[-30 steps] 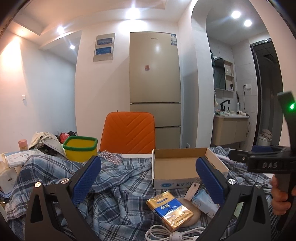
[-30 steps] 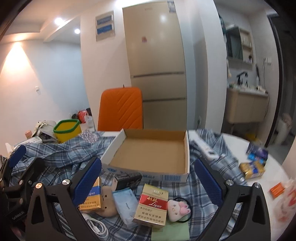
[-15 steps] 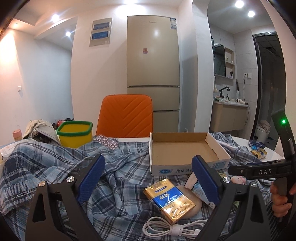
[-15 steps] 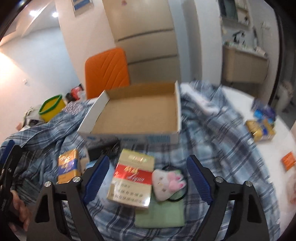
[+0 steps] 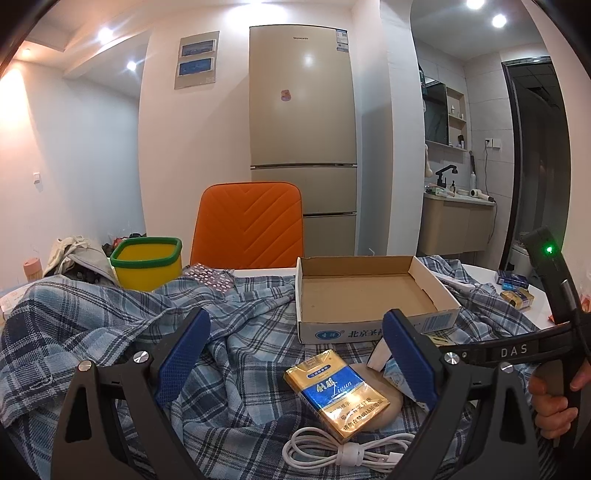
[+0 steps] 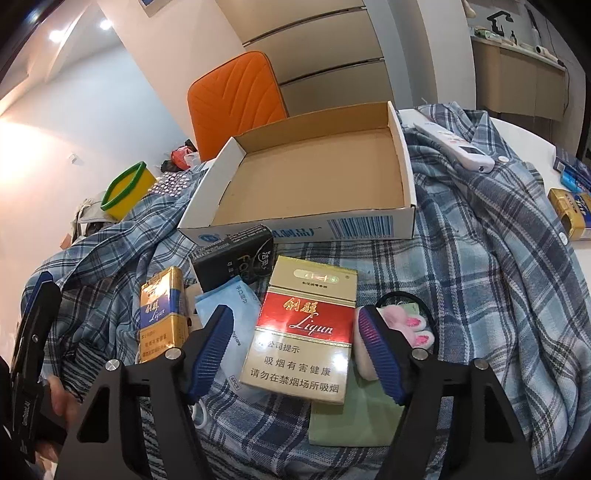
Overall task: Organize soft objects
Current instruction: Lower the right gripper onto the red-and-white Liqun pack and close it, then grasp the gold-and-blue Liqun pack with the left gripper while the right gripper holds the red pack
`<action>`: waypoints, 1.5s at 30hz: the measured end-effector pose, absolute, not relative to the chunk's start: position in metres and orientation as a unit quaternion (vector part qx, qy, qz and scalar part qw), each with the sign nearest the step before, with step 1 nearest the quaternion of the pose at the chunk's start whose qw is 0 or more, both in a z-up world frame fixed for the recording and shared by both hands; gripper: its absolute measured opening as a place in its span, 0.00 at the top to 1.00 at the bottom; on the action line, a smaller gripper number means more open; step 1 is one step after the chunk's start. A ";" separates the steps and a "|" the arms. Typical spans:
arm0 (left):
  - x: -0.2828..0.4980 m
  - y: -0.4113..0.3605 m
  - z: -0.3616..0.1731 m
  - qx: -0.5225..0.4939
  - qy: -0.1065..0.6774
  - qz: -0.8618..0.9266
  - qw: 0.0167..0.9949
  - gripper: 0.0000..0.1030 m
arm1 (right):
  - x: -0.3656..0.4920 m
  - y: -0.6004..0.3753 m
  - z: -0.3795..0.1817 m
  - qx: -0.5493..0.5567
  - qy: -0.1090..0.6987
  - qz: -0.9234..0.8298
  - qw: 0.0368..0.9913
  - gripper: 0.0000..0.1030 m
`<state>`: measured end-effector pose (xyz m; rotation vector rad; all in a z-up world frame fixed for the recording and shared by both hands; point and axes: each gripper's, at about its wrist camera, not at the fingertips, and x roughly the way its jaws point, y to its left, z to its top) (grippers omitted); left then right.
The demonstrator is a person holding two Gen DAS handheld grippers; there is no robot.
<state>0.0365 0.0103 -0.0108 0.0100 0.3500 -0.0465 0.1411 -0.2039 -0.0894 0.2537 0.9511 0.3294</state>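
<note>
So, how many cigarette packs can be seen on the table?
3: the red-and-gold pack between the right gripper's fingers, a blue-and-gold pack to its left, another blue-and-gold pack at the table's right edge. More may be hidden.

A tall beige fridge (image 5: pixel 303 147) stands against the white back wall, and an orange chair (image 5: pixel 247 225) is in front of it, behind the table. Round ceiling lights (image 5: pixel 480 13) shine above. On the right, an arched opening leads to a tiled corner with a wooden sink cabinet (image 5: pixel 456 225), a black tap (image 5: pixel 445 173) and a dark doorway (image 5: pixel 535 155).
</note>
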 end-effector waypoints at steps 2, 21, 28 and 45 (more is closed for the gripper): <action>0.036 0.011 -0.011 0.004 0.174 -0.024 0.984 0.09 | 0.140 -0.201 -0.090 0.121 0.457 0.163 0.866 0.30; 0.044 0.012 -0.015 -0.007 0.224 -0.011 0.974 0.09 | 0.145 -0.203 -0.101 0.147 0.475 0.165 0.851 0.42; 0.058 0.014 -0.017 -0.028 0.281 0.002 0.959 0.09 | 0.132 -0.189 -0.084 0.100 0.435 0.168 0.879 0.43; 0.100 -0.009 -0.047 -0.079 0.405 0.008 0.911 0.24 | 0.111 -0.191 -0.056 0.025 0.347 0.071 0.935 0.43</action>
